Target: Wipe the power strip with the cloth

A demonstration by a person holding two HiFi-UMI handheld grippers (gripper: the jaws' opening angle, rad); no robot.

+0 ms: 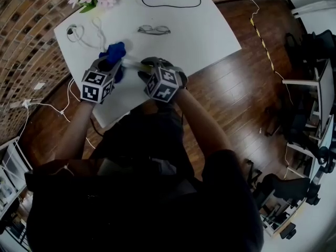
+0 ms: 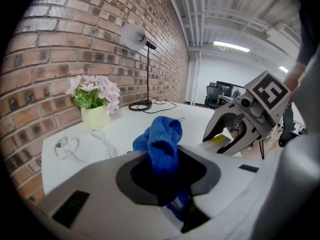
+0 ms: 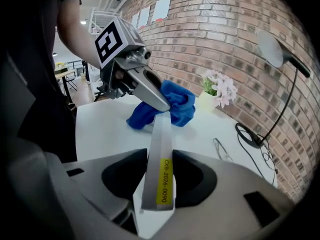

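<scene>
Power strip (image 3: 161,134), white with a yellow label, stands slanted between the jaws of my right gripper (image 3: 159,186), which clamp its near end over the white table (image 1: 205,30). Its far end reaches the blue cloth (image 2: 162,139). My left gripper (image 2: 162,179) is closed on that cloth, which bunches out past its jaws and meets the strip. Glasses (image 1: 154,30) and a flower pot (image 2: 95,116) sit farther back on the table.

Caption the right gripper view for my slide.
Right gripper holds the white power strip while the left gripper holds a blue cloth at its far end.
</scene>
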